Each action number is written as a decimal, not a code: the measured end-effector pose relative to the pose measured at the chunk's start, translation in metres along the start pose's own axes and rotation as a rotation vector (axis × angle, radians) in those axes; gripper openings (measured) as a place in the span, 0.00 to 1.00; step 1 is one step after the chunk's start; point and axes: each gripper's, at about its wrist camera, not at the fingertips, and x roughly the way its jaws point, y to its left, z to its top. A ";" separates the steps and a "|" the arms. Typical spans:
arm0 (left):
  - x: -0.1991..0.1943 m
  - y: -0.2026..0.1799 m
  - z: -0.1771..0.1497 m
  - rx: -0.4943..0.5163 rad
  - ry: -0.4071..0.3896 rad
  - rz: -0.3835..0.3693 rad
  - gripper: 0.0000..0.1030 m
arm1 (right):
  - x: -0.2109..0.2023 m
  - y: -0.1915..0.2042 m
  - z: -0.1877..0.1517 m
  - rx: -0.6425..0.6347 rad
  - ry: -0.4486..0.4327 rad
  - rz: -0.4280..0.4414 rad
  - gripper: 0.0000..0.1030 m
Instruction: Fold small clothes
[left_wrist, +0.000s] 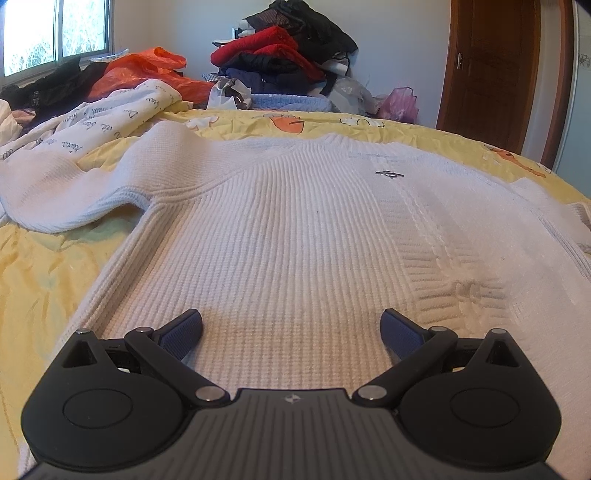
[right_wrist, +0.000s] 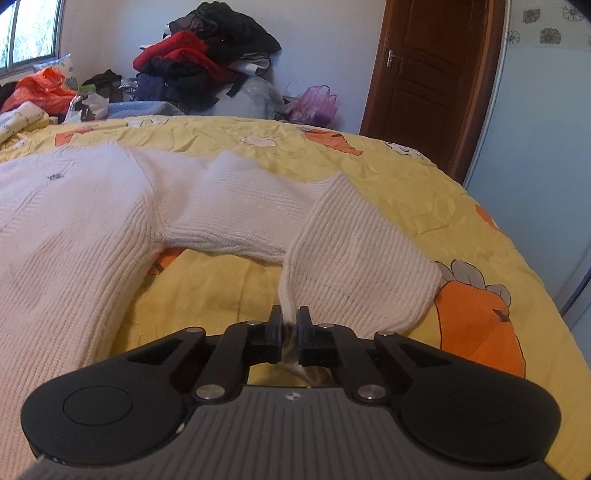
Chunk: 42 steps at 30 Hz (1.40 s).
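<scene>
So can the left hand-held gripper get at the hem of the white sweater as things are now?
Probably yes. The left hand-held gripper is open and hovers over the white sweater near its hem, with nothing lying between them.

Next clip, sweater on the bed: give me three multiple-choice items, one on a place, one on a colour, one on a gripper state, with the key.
1. Where is the heap of clothes?
A. against the far wall
B. on the sweater
C. by the door handle

2. What colour is the sweater?
A. red
B. white
C. blue

3. How does the right gripper stand?
A. open above the bedspread
B. shut on nothing
C. shut on the sleeve cuff

Key:
1 A: the heap of clothes rises past the bed's far edge, at the wall.
2 B: the sweater is white ribbed knit on the yellow bedspread.
3 C: the right gripper has its fingers pinching the sleeve cuff edge.
</scene>
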 end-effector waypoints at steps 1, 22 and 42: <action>0.000 0.001 0.000 -0.006 -0.002 -0.004 1.00 | -0.004 -0.004 0.004 0.046 -0.015 0.016 0.07; -0.003 0.015 -0.002 -0.075 -0.031 -0.063 1.00 | 0.016 0.215 0.053 0.228 0.056 0.561 0.40; 0.064 -0.058 0.061 -0.163 0.165 -0.534 0.53 | -0.010 0.104 -0.029 0.444 -0.060 0.575 0.72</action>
